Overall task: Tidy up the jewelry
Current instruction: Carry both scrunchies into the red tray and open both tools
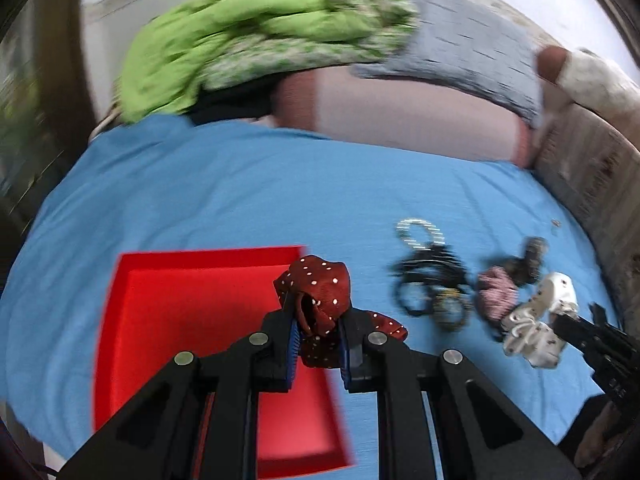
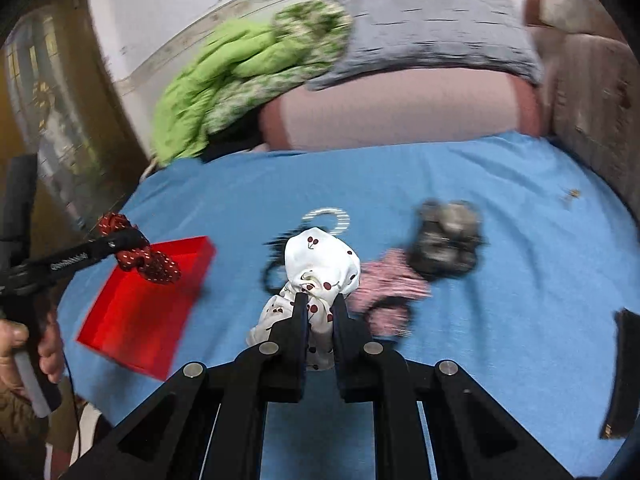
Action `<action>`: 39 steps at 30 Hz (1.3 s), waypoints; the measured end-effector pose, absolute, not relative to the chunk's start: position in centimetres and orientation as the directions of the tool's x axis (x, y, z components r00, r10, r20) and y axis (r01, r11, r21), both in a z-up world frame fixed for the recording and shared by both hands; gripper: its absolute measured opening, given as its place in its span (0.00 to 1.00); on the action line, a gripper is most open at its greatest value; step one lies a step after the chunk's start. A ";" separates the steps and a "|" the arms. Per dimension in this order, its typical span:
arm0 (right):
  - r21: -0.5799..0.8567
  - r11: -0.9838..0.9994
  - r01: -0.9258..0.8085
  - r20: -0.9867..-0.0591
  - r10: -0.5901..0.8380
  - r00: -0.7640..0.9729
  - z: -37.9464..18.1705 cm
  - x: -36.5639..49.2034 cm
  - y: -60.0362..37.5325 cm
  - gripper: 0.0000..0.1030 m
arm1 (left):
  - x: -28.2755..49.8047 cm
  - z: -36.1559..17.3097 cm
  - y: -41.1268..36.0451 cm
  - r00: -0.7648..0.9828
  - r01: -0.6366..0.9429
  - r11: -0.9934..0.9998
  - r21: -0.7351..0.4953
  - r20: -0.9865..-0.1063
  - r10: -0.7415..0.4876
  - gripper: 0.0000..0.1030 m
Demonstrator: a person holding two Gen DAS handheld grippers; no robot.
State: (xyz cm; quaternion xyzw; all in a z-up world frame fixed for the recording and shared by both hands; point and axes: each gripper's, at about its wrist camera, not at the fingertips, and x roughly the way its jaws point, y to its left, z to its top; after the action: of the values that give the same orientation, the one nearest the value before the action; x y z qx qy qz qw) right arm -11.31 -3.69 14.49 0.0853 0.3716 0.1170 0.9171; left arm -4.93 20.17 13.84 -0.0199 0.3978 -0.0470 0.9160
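My left gripper (image 1: 318, 320) is shut on a dark red scrunchie with white dots (image 1: 320, 288) and holds it over the right edge of the red tray (image 1: 180, 304). It also shows in the right wrist view (image 2: 132, 248), with the red scrunchie (image 2: 160, 266) over the tray (image 2: 136, 320). My right gripper (image 2: 320, 308) is shut on a white scrunchie with red cherries (image 2: 320, 264), lifted off the blue sheet (image 2: 500, 280). In the left wrist view the right gripper (image 1: 560, 316) holds that white scrunchie (image 1: 536, 328) at the right.
On the sheet lie black hair ties (image 1: 428, 276), a pearly bracelet (image 1: 420, 232), a pink scrunchie (image 1: 496, 292) and a dark furry scrunchie (image 2: 448, 236). Green bedding (image 1: 240, 48), a grey pillow (image 1: 472, 52) and a pink pillow (image 1: 400, 116) lie behind. A dark object (image 2: 624, 372) sits at the right.
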 end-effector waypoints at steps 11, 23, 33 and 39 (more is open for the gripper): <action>0.264 0.896 -0.356 -0.713 0.430 0.554 12.7 -3.4 9.9 0.12 | -0.8 11.1 30.3 0.657 -0.083 0.995 -0.058 -0.753 0.011 0.15; 0.250 0.878 -0.409 -0.787 0.430 0.443 7.6 4.0 19.2 0.13 | 2.0 7.6 34.7 0.613 -0.164 0.986 -0.021 -0.785 0.085 0.25; 0.260 0.887 -0.382 -0.762 0.431 0.483 8.4 3.7 17.5 0.71 | 0.6 8.9 35.3 0.650 -0.171 0.985 -0.017 -0.754 0.100 0.59; 0.210 0.916 -0.342 -0.808 0.360 0.466 6.7 -1.1 15.1 0.70 | -2.4 10.1 35.2 0.662 -0.206 0.978 -0.046 -0.742 0.104 0.62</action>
State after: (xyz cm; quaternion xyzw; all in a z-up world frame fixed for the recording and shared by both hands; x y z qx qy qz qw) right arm -1.12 15.12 6.66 0.0093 0.4742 0.2051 0.8561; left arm -2.36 35.18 10.10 -0.0632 0.4019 0.0852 0.9095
